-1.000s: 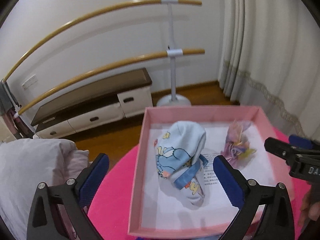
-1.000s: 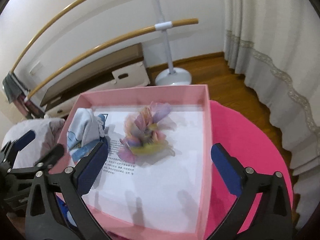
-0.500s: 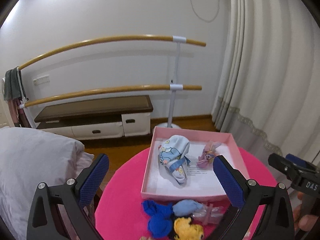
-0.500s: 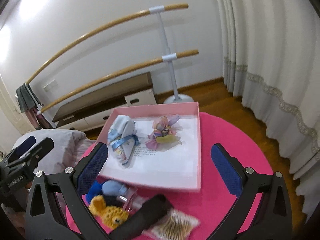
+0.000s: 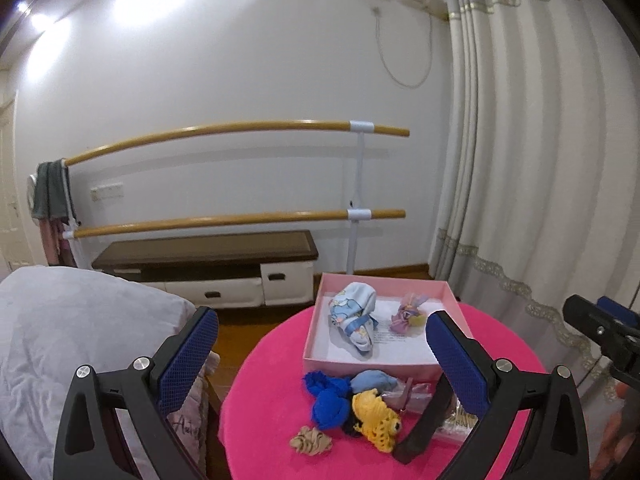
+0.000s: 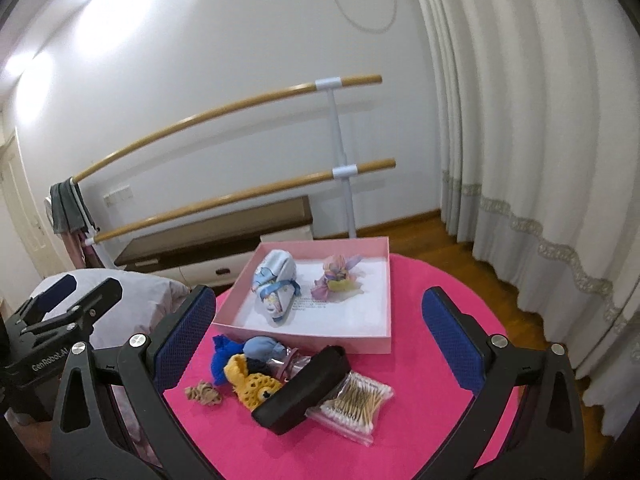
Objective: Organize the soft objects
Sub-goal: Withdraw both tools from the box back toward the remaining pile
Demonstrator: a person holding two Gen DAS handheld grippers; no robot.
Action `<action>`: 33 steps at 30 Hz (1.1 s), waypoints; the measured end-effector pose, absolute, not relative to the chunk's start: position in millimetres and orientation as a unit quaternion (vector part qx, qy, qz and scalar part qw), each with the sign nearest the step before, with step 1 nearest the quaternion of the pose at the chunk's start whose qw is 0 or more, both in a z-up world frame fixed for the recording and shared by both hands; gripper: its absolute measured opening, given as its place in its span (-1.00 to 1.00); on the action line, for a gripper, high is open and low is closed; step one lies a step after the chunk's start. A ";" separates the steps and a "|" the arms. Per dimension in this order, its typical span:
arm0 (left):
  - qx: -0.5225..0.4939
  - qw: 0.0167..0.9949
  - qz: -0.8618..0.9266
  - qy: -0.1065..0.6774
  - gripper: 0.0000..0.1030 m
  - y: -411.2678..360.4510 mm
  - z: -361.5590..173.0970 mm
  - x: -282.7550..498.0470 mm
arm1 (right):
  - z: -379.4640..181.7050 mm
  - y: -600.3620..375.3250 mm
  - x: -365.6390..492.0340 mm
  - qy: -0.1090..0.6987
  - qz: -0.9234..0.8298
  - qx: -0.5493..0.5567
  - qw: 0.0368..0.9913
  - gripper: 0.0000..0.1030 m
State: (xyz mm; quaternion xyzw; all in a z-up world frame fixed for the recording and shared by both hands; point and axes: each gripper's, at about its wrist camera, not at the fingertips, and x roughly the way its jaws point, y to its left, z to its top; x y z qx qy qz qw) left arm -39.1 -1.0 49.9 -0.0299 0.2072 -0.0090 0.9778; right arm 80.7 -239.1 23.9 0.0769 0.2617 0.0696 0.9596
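Hovering above the near edge of the round pink table (image 6: 420, 364), left gripper (image 5: 324, 356) with blue pads spread wide, gripping nothing. Hanging likewise on the other side, right gripper (image 6: 324, 338) with jaws wide apart and empty.

Lying nearest on the pink cloth, a small tan scrunchie (image 6: 203, 393), apart from the rest. Just beyond it, crowding together in one heap: a yellow knitted toy (image 6: 250, 386), a bright blue cloth bundle (image 5: 326, 400), and a pale blue cloth ball (image 6: 262, 348), all touching one another. Leaning across the right side of that heap, a black oblong case (image 6: 304, 388), partly covering a clear crumpled packet (image 6: 286, 364). Resting beside the case on its right, a clear bag of cotton swabs (image 6: 354, 402), one corner tucked under the case.

Sitting farther back on the table, touching the heap's far side, a shallow pink box (image 6: 320, 338) lined with white printed paper. Lying inside on the left, a rolled light-blue cartoon-print cloth (image 6: 276, 280) tied with a blue ribbon. Sitting inside to its right, near but apart, a pastel purple-and-yellow fabric flower (image 6: 336, 276).

Bulging at the left of the table, a grey-white pillow (image 5: 60, 336). Standing past the table on the wooden floor, a low dark-topped cabinet (image 5: 208, 260) with white drawers against the wall. Running above it, two wooden ballet barres (image 5: 240, 216) on a white post, a grey cloth draping over the upper left end. Hanging at the right, cream curtains (image 6: 540, 140).
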 end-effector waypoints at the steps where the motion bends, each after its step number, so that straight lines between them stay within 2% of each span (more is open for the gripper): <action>1: -0.029 0.979 -0.007 0.204 1.00 -2.0 49.1 -45.8 | 25.5 -238.9 74.3 0.257 0.069 0.075 0.961 1.00; 17: -0.021 0.988 0.003 0.155 1.00 -14.7 31.0 -124.6 | 11.2 -233.2 8.9 0.232 0.056 0.063 0.969 1.00; 25: -0.031 0.989 0.009 0.144 1.00 -7.9 18.9 -137.2 | 15.5 -225.6 -5.2 0.218 0.056 0.049 0.973 1.00; 33: -0.042 0.985 0.011 0.165 1.00 0.3 6.2 -129.3 | 14.6 -226.3 -6.0 0.226 0.057 0.046 0.971 1.00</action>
